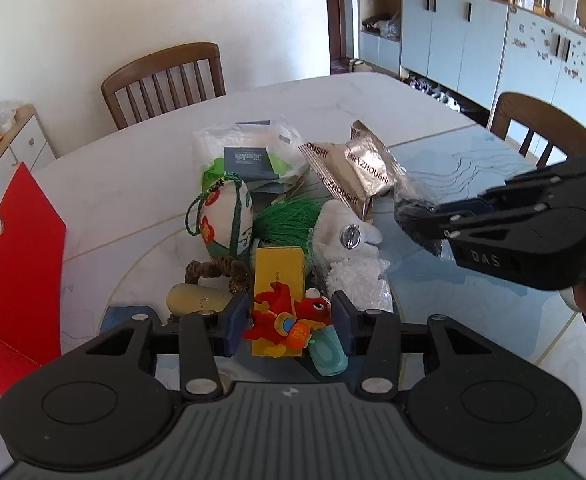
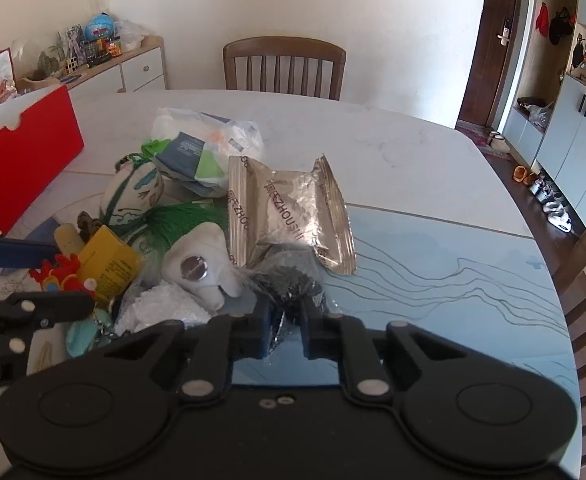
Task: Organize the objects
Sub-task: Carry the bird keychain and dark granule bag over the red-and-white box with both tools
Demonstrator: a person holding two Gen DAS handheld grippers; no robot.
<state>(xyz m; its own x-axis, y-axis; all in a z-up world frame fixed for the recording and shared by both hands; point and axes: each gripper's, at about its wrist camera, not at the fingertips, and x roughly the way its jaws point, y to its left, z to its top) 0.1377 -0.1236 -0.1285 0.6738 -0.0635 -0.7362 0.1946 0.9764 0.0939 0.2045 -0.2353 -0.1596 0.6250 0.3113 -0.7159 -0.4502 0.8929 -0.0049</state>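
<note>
The white marble-patterned counter (image 2: 373,136) carries a heap of odds and ends, with an open red cardboard box (image 2: 21,148) standing at its left edge, likely the place things are bound for.

Largest in the heap is the clear plastic bag of folded blue and green packets (image 2: 205,144), soft and slippery, best pinched at a gathered corner. Next to it lies the crinkled silver foil snack pouch (image 2: 293,212), light, puffed and slick; its flat sealed edge is the surest hold. The white plush toy with a metal button eye (image 2: 197,268) lies just in front of it and should squash easily anywhere.

The small black crumpled item in a clear wrapper (image 2: 289,280) lies at the near edge of the heap, touching the foil pouch. The right gripper (image 2: 284,330) has its jaws clenched on the wrapper's near end. It looks light and limp, so the film may slide through under a quick lift.

The red dragon-shaped soft figure (image 1: 289,314) lies on a yellow rectangular carton (image 1: 279,268). The left gripper (image 1: 289,322) has its jaws standing either side of it, partly drawn in; whether the pads press it I cannot tell. It looks light and yielding.
</note>
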